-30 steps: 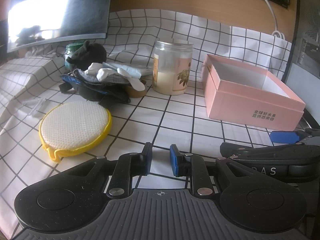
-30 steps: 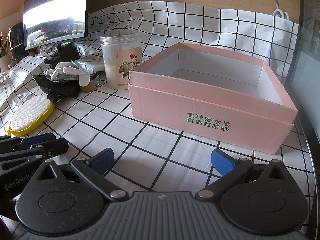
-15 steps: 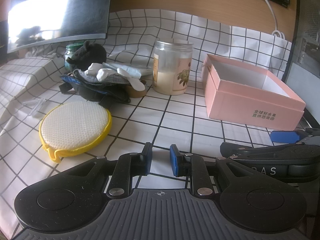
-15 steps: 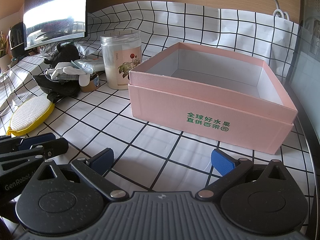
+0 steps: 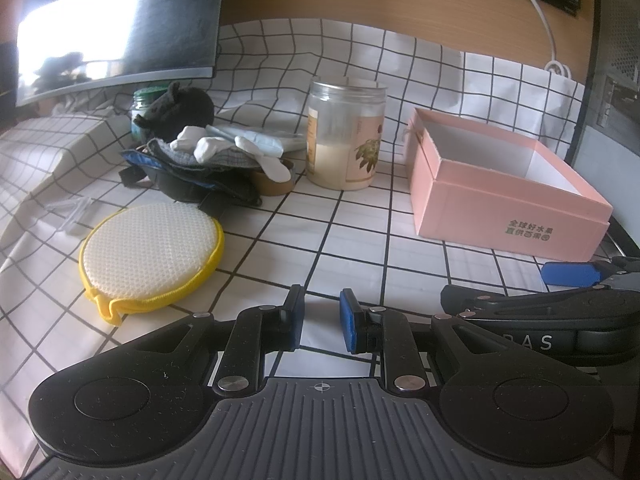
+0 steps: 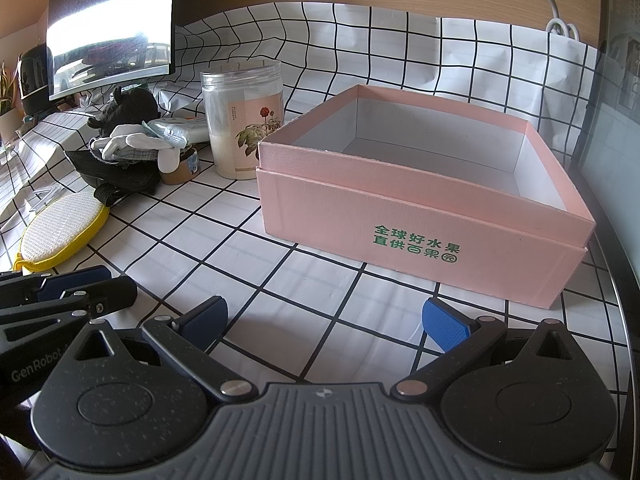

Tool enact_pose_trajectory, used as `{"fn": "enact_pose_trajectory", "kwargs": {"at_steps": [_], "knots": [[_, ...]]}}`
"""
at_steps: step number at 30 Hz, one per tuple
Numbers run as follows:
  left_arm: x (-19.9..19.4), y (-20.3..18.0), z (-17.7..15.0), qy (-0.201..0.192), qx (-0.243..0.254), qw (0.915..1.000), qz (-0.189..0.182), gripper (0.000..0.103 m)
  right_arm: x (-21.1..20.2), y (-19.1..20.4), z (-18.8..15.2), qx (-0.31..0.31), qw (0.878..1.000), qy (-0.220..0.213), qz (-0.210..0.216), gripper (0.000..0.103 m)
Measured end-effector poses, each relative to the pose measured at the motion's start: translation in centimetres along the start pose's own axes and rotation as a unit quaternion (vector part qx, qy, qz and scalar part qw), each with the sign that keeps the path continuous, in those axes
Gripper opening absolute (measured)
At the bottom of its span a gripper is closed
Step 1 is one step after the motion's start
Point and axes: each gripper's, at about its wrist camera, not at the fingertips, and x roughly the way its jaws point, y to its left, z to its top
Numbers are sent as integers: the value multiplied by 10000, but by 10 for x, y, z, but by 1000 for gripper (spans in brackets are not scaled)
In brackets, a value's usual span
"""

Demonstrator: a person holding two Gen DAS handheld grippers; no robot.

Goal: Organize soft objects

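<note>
A round white sponge pad with a yellow rim (image 5: 150, 250) lies on the checked cloth at the left; it also shows in the right wrist view (image 6: 60, 234). Behind it is a heap of soft things: a black plush toy (image 5: 180, 114), white gloves (image 5: 224, 148) and dark fabric (image 5: 200, 184). An empty pink box (image 6: 420, 196) stands at the right, also in the left wrist view (image 5: 500, 196). My left gripper (image 5: 322, 322) hovers low over the cloth, jaws a narrow gap apart and empty. My right gripper (image 6: 324, 322) is wide open and empty, in front of the box.
A clear plastic jar (image 5: 346, 136) with a flower label stands between the heap and the box. A roll of brown tape (image 5: 276, 182) lies by the heap. A monitor (image 5: 116, 24) stands at the back left. A white cable (image 5: 548, 32) hangs down the wooden wall.
</note>
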Motion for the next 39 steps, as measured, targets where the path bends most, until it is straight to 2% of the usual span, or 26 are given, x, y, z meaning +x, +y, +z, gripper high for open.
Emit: {"fn": "enact_pose_trajectory", "kwargs": {"at_steps": [18,21,25,27,33,37,39], "knots": [[-1,1,1,59,-115,9999,-53,22,3,-5,-2,-45,10000,49,67,103],[-3,9,3,170,-195,9995,-187,21,3,-7,2,-107,9994,293,166,103],[-4,38,10,488,-677,9940,-706,19,6,-8,13,-117,9972,720,145,103],[-6,55,15,603,-817,9914,-824,19,7,-8,15,-104,9965,823,127,103],[-32,124,46,254,-728,9963,-383,19,5,-5,16,-42,9960,894,19,103],[-20,176,69,415,-464,9976,309,19,10,4,25,-210,9933,1123,163,103],[-7,198,75,510,-595,9956,504,19,9,14,30,-126,9934,1137,22,103]]}}
